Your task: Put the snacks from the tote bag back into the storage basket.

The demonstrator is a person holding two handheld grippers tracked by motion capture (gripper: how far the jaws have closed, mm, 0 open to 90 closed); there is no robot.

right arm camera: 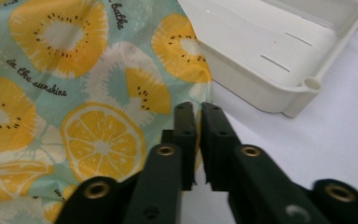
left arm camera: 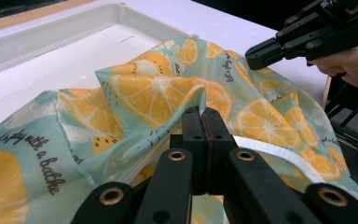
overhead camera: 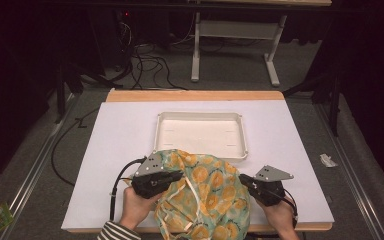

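So there's a white table [overhead camera: 120, 150] w/ a shallow white tray [overhead camera: 200, 116] sitting around the middle, and a crumpled cloth [overhead camera: 207, 195] printed w/ orange slices on a pale teal background bunched up at the near edge, its far side touching the tray's front rim. Left gripper [left arm camera: 204, 116] is clamped tight on a fold of the cloth, jaws pressed together w/ fabric pinched between the tips. Right gripper [right arm camera: 197, 114] is at the cloth's right edge, jaws nearly closed w/ just a thin gap, and the hem looks caught between them, tho can't tell 100%. In the left gripper view the right gripper sits just over the cloth's far side. Bare hands hold both, striped sleeve [overhead camera: 116, 232] on the left arm.
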